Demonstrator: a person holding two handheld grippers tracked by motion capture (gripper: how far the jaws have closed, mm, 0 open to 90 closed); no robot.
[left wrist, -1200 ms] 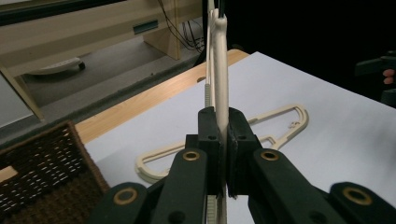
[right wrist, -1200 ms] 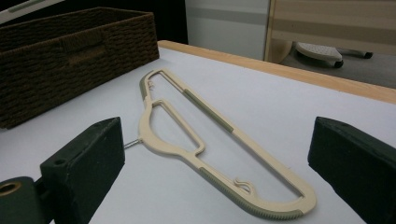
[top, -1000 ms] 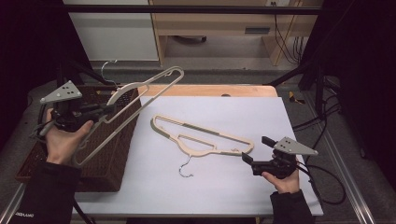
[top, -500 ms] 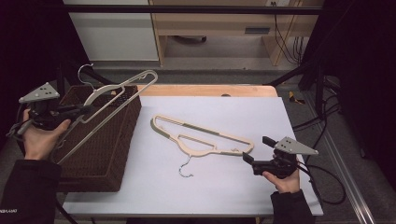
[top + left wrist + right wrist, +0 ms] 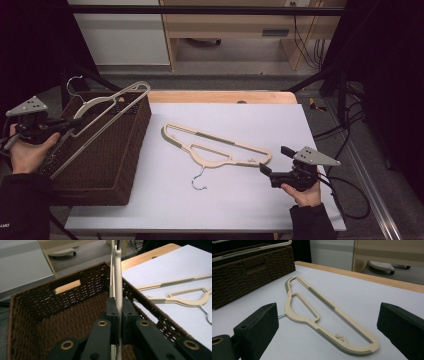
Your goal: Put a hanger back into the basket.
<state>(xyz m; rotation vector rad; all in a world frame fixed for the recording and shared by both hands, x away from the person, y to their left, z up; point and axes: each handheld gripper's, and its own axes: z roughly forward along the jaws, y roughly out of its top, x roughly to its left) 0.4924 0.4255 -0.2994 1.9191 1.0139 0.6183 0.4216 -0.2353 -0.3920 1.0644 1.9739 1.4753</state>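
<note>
Hangers: I am counting two cream plastic ones with metal hooks. The held hanger (image 5: 107, 102) is sitting clamped in my left hand-held gripper (image 5: 70, 123), tilted above the wicker basket (image 5: 112, 160), its hook pointing up over the basket's far end. In the left gripper view the jaws are pressing tight on the hanger's thin edge (image 5: 117, 277), with the basket's open inside (image 5: 62, 322) lying directly beneath. The second hanger (image 5: 215, 147) is lying flat on the white table (image 5: 240, 200), near the middle, with its hook pointing toward my side.

There is one basket, dark brown and woven, standing on the table's left end, just beside the lying hanger but apart from it. I am seeing two hand-held grippers, one in each hand. My right hand-held gripper (image 5: 264, 170) is hanging low near the lying hanger's right end, its jaws standing wide apart with nothing between them; in the right gripper view the hanger (image 5: 324, 317) is lying on the table ahead, between the two black jaws.

Behind the table, a light wooden bench (image 5: 230, 20) and a bundle of cables (image 5: 340, 130) at the right are standing clear of the work.
</note>
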